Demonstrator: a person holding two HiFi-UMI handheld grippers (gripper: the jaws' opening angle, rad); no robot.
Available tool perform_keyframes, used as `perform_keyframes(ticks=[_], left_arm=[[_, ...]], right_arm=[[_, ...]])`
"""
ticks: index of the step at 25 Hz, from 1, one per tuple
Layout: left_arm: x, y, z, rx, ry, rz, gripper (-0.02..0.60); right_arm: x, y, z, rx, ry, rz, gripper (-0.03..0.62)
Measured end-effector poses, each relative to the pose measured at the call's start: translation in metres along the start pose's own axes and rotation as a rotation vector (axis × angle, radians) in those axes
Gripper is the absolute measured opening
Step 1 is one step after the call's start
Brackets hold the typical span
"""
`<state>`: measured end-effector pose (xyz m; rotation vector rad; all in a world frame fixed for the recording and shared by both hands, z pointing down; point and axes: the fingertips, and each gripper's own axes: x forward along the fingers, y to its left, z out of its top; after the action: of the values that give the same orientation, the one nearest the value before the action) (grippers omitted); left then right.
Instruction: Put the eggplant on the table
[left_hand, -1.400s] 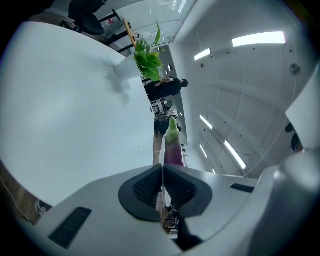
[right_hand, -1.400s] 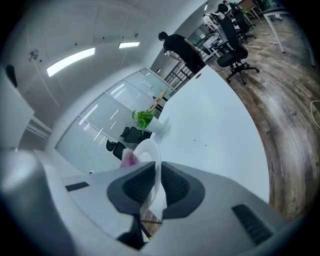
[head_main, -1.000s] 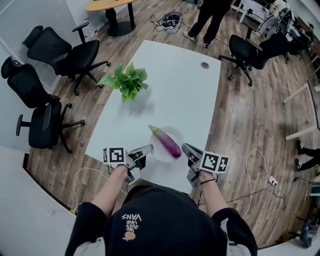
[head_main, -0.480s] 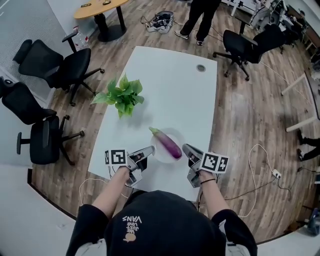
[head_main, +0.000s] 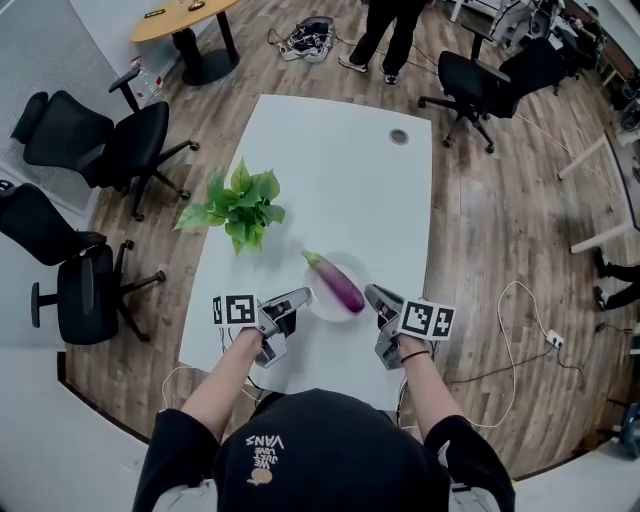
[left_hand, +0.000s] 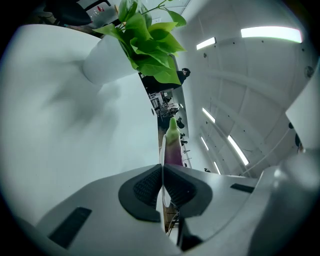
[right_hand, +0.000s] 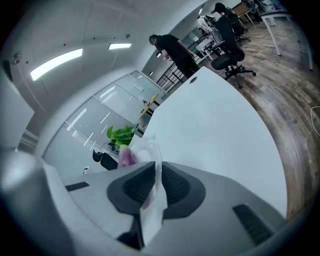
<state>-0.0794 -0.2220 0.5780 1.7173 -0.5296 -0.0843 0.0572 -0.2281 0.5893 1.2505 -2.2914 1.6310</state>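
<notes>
L gripper (left_hand: 162, 184) has its pads (left_hand: 145, 187) pinched tight on the thin rim of the clear plate (head_main: 352, 272). R gripper (right_hand: 156, 184) is clamped the same way on the opposite rim. The eggplant (head_main: 336, 281) lies loose across that plate, btwn your two grippers, over the near end of the table (head_main: 340, 160). Can't tell if the plate rests on it yet.

Risk: the rim looks slick & thin. If one side goes lower, the plate tilts and the eggplant rolls off, poss. past the table edge. A pad slip would drop the whole plate. The plant (head_main: 238, 205) is well apart, no issue.
</notes>
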Motion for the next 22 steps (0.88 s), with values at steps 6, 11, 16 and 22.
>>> perform_keyframes(ticks=[6, 11, 16, 22], left_arm=[[0.012, 0.019, 0.013, -0.021, 0.009, 0.023, 0.021], [0.024, 0.039, 0.026, -0.071, 0.016, 0.031, 0.021], [0.035, 0.058, 0.029, -0.093, 0.046, 0.07, 0.021], [0.041, 0.065, 0.033, -0.104, 0.064, 0.093, 0.021]], right_arm=[[0.019, -0.014, 0.011, -0.008, 0.027, -0.018, 0.043], [0.039, -0.03, 0.02, 0.012, 0.037, -0.029, 0.043], [0.053, -0.046, 0.021, 0.011, 0.075, -0.059, 0.043], [0.059, -0.054, 0.022, 0.012, 0.094, -0.081, 0.043]])
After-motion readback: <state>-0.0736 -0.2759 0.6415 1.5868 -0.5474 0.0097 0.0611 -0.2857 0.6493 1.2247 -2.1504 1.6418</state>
